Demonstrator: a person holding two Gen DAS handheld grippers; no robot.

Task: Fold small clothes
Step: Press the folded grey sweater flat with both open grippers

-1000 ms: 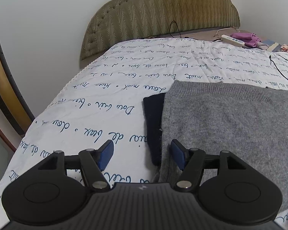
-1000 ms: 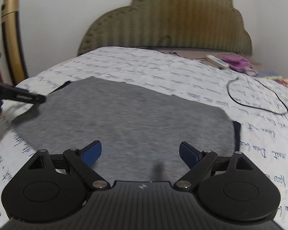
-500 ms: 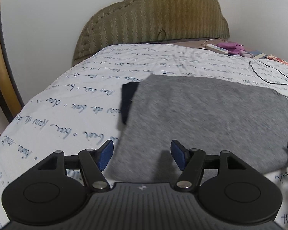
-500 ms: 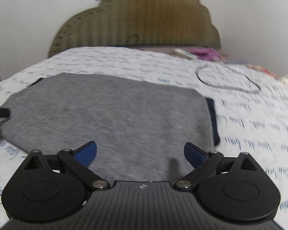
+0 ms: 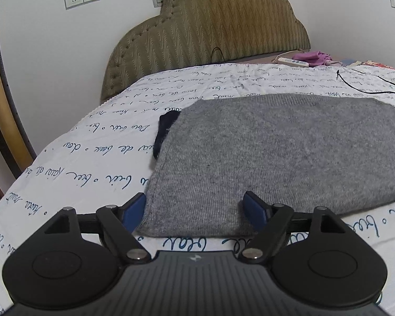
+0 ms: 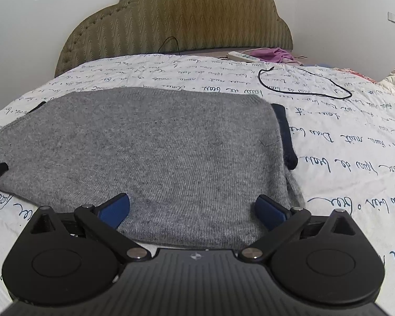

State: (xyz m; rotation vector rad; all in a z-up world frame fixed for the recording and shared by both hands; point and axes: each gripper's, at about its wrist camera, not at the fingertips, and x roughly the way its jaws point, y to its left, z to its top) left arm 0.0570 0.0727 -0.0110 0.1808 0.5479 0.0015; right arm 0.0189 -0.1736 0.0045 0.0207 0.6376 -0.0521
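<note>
We judge the grey knit (image 5: pixel 289 152), flat on the bed (image 5: pixel 92 158) mid-frame, soft, light and floppy, best pinched at its near hem corners, where our left gripper (image 5: pixel 194 208) and right gripper (image 6: pixel 193 208) are opening, holding nothing.

Bed (image 6: pixel 342 137) with white script-printed cover; grey knit garment (image 6: pixel 150 152) lies flat on it, ahead of the fingers (image 6: pixel 114 209); black cable (image 6: pixel 302 84), white power strip (image 6: pixel 243 56), purple cloth (image 6: pixel 272 54) lie farther beyond.
</note>
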